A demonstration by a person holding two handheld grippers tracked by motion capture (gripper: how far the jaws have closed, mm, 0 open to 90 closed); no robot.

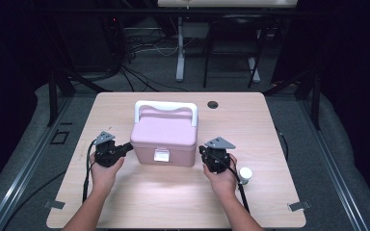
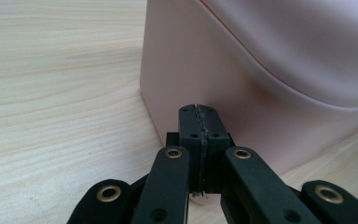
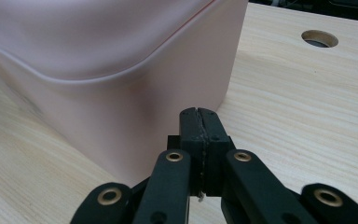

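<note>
Closed tongs [image 2: 199, 112] against pink box [image 2: 242, 79]

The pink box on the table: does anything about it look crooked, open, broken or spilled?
Nothing stands out. The pink box sits upright and square on the table, lid down, white latch at the front, white handle raised behind the lid. The left claw and right claw are shut at its sides. A small white-capped jar stands upright nearby.

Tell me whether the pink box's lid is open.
No, the pink box has its lid down flat, with the white handle raised.
</note>
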